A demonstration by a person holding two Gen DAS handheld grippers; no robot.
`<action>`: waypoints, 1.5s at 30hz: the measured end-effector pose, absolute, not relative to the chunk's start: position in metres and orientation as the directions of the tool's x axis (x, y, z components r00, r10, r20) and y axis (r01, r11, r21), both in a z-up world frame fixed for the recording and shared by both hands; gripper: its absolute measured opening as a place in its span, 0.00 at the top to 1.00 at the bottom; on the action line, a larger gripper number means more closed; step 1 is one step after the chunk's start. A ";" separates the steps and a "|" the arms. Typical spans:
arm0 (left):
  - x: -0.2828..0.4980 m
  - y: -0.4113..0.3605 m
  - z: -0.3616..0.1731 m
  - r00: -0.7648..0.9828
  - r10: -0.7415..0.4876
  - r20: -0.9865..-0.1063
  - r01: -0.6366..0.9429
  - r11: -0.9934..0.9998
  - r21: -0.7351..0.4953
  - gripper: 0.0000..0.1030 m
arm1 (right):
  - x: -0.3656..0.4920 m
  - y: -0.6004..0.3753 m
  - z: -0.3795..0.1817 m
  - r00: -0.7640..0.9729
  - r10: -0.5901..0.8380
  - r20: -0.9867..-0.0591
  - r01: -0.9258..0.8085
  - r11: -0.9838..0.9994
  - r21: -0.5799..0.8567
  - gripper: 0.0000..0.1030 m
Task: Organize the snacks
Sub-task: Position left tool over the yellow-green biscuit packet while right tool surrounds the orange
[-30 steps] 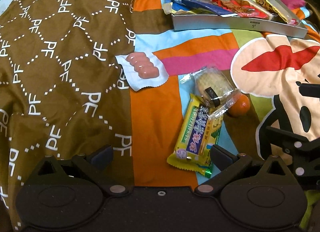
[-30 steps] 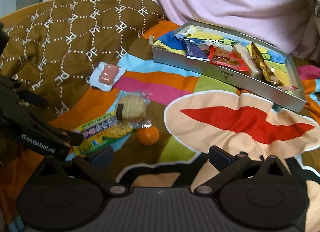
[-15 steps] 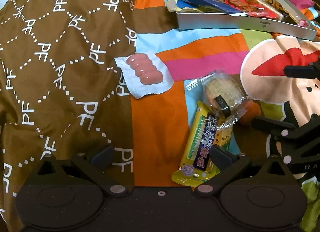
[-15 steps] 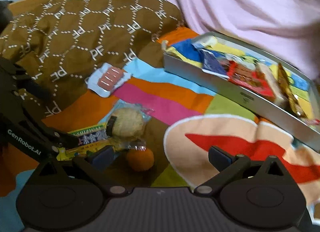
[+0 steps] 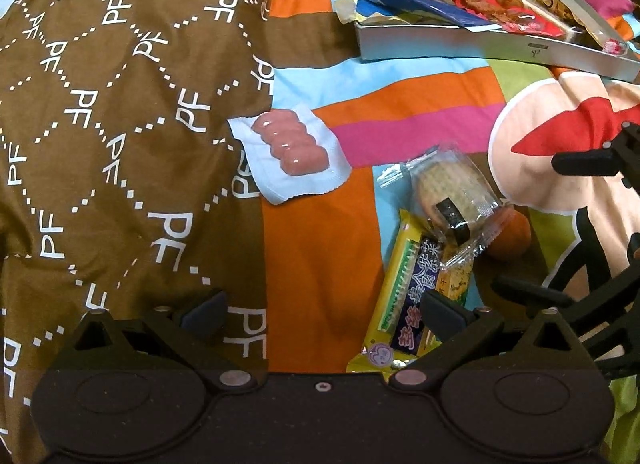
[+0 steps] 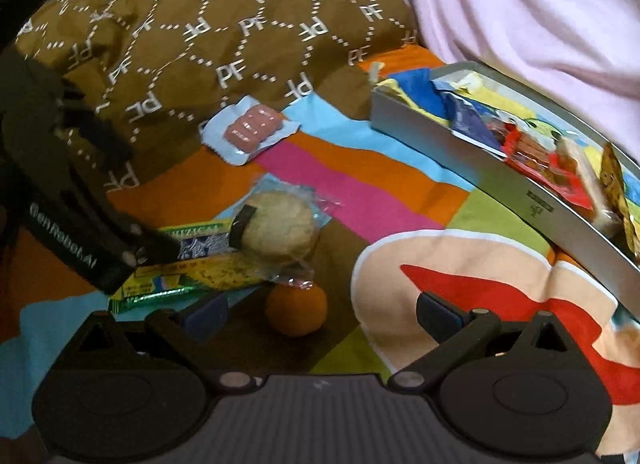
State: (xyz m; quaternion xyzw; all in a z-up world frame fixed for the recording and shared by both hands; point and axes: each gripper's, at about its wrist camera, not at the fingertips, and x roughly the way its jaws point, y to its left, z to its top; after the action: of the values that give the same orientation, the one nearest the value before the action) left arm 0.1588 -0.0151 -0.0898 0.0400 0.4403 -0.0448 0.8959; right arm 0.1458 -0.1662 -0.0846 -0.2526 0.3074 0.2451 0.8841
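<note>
Loose snacks lie on a colourful bedsheet: a pink sausage pack (image 5: 294, 154) (image 6: 251, 128), a round cracker in clear wrap (image 5: 450, 194) (image 6: 280, 230), a yellow snack bar (image 5: 416, 292) (image 6: 192, 260) and a small orange (image 5: 512, 238) (image 6: 297, 310). A silver tin tray (image 5: 480, 40) (image 6: 500, 176) at the back holds several wrapped snacks. My left gripper (image 5: 320, 310) is open, low over the sheet, its right finger above the yellow bar. My right gripper (image 6: 320, 310) is open, hovering just before the orange.
A brown patterned quilt (image 5: 100, 104) (image 6: 200, 24) covers the left side. Pink bedding (image 6: 520, 4) rises behind the tray. In the left wrist view the right gripper's frame (image 5: 600, 224) stands at the right edge.
Both grippers have moved forward and lower towards the loose snacks. The right gripper has swung left, bringing the orange between its fingers' line. Nothing was picked up.
</note>
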 end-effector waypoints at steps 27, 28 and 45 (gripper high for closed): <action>0.159 -0.013 -0.090 0.602 -0.050 -0.797 0.098 0.995 0.011 0.01 | 0.158 -0.164 -0.096 0.620 0.308 -0.722 -0.601 0.778 -0.184 0.62; 0.159 -0.013 -0.091 0.602 -0.050 -0.797 0.098 0.995 0.011 0.01 | 0.158 -0.164 -0.095 0.618 0.307 -0.723 -0.600 0.779 -0.182 0.62; 0.162 -0.038 -0.105 0.596 -0.162 -0.786 0.289 0.957 0.021 0.01 | 0.165 -0.189 -0.086 0.622 0.227 -0.750 -0.480 0.867 -0.136 0.62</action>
State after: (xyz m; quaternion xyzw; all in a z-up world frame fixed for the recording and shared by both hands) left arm 0.1623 -0.0383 -0.1051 0.0735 0.4313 -0.1269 0.8902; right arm 0.1648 -0.1888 -0.0860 -0.1639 0.3864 0.1995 0.8854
